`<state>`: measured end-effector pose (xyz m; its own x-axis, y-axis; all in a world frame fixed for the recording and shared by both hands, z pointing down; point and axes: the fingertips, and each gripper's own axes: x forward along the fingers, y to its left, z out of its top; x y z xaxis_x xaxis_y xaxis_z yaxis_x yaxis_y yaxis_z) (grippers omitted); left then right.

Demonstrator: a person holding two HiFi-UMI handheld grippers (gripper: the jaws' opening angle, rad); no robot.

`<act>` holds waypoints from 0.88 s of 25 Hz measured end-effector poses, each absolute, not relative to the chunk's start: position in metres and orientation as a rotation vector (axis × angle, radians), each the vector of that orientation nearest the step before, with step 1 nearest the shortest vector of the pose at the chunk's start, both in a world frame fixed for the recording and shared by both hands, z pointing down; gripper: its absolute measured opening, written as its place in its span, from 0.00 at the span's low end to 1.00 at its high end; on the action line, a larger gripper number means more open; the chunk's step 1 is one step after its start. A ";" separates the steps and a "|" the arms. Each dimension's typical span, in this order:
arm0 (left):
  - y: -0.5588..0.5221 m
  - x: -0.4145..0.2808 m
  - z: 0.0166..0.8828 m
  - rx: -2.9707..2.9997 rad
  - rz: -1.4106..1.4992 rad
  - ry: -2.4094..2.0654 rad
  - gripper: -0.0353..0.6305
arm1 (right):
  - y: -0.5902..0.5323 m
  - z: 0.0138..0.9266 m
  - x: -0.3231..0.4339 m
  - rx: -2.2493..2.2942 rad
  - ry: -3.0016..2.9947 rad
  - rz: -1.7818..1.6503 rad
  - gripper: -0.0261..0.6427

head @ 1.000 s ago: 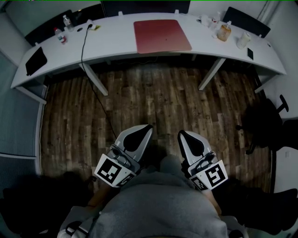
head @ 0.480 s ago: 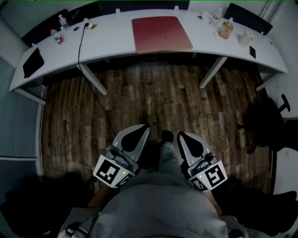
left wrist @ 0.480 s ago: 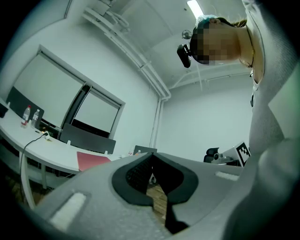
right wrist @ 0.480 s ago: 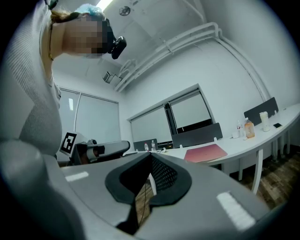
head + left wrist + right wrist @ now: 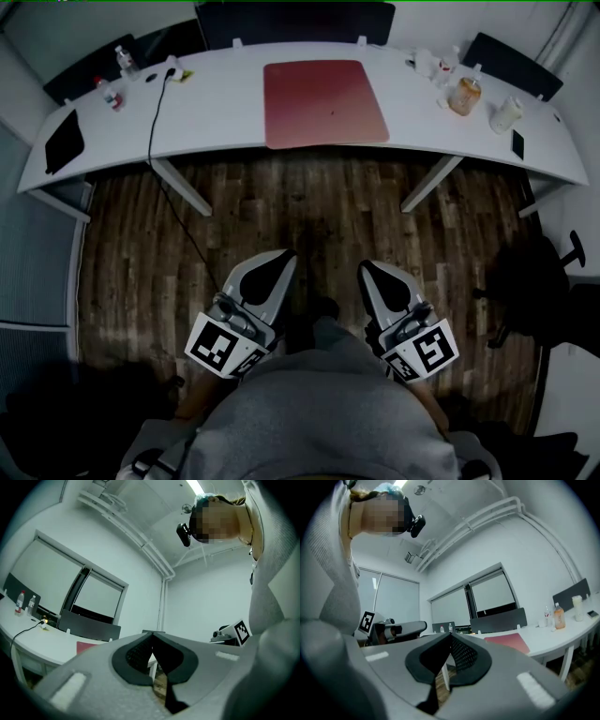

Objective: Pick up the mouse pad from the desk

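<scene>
**Mouse pad (image 5: 325, 103) flat on the desk, both grippers shut and well short of it**

The red mouse pad lies flat at the middle of the curved white desk (image 5: 225, 112). Its near edge sits close to the desk's front edge, and bare tabletop shows on both sides.

To its right on the desk stand an amber jar (image 5: 464, 97) and a white cup (image 5: 506, 114). A small dark phone (image 5: 517, 144) lies near the front edge there. To the pad's left, a black cable (image 5: 153, 112) crosses the top and drops over the front edge toward the wooden floor (image 5: 309, 216). Two small bottles (image 5: 123, 61) stand at the back near the cable's end, and a dark flat slab (image 5: 63, 141) lies at the far left end. Dark chair backs (image 5: 295, 23) line the far side of the desk.

Both grippers hang over the floor, well apart from the desk and close in front of the person's grey sweater (image 5: 323, 412). The left gripper (image 5: 281, 255) points toward the desk with its jaws together, the pads meeting at the tip with nothing between them. The right gripper (image 5: 367, 268) is the same, closed and empty.

In the left gripper view the pad shows as a red strip on the desk, left of the closed tip. In the right gripper view it lies to the right of the tip.

A black office chair (image 5: 525, 281) stands on the floor at the right.
</scene>
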<state>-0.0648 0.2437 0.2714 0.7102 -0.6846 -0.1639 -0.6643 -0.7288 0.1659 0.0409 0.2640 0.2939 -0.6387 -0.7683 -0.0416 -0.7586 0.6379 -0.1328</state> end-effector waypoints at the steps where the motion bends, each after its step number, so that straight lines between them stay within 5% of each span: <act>1: 0.232 -0.062 0.268 2.816 -0.337 -1.123 0.05 | 0.252 0.288 0.044 -1.285 2.768 -0.117 0.04; 22: 0.119 -0.027 0.261 2.795 -0.324 -1.249 0.05 | 0.130 0.288 0.094 -1.212 2.796 -0.164 0.04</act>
